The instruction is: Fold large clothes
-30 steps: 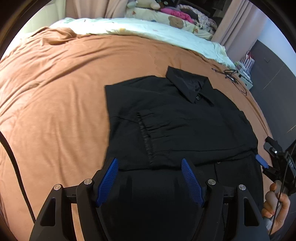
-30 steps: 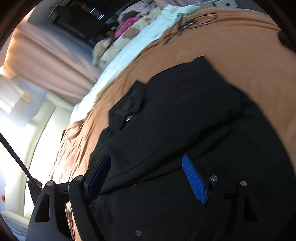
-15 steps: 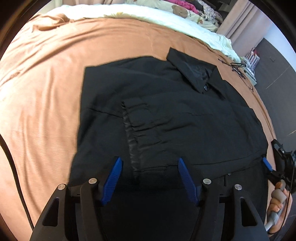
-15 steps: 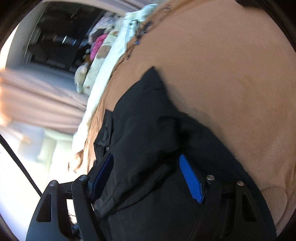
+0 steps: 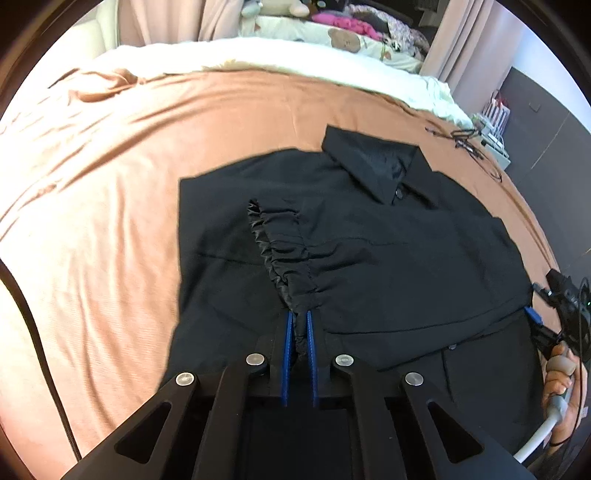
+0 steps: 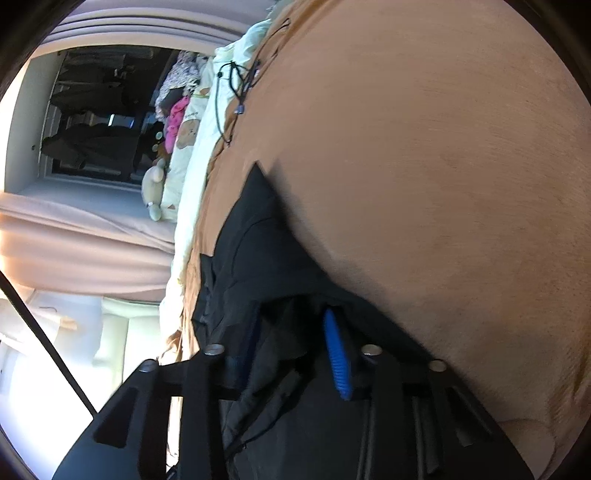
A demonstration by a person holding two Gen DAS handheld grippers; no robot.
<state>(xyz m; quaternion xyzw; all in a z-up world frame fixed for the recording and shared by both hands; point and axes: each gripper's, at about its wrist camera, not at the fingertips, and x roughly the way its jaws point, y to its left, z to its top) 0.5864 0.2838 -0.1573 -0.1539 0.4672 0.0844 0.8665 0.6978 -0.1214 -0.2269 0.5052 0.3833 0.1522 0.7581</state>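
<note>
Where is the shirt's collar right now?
In the left wrist view the collar lies at the far end of the black shirt on the orange bedspread, right of centre, near the tangled cable.

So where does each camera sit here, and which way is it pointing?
Left wrist: on the left hand-held gripper, looking along its fingers across the black shirt toward the pillows; its jaws pinch the gathered cuff; the person's right hand shows at the right edge.
Right wrist: on the right hand-held gripper, rolled sideways at the shirt's edge, fabric between its blue pads.
Shared: shirt, brown bedspread, black cable.
</note>
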